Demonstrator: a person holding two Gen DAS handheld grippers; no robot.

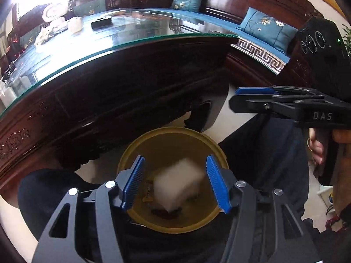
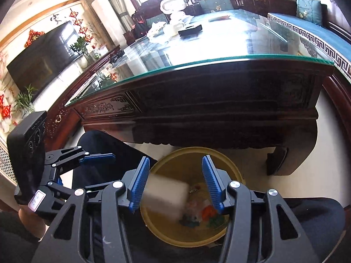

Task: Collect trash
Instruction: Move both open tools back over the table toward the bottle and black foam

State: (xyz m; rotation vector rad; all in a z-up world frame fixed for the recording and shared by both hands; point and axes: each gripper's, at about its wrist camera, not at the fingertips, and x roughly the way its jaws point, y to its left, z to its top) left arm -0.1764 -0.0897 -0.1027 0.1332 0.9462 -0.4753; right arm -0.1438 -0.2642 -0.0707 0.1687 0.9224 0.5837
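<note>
Block (image 1: 178, 183) in bin (image 1: 136, 214), before table (image 1: 131, 83).

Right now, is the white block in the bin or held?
In the bin: white block sits blurred inside yellow bin, clear of both open tongs.

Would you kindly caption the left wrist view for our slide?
Open left tool above the yellow bin as a blurred white block drops in.
</note>
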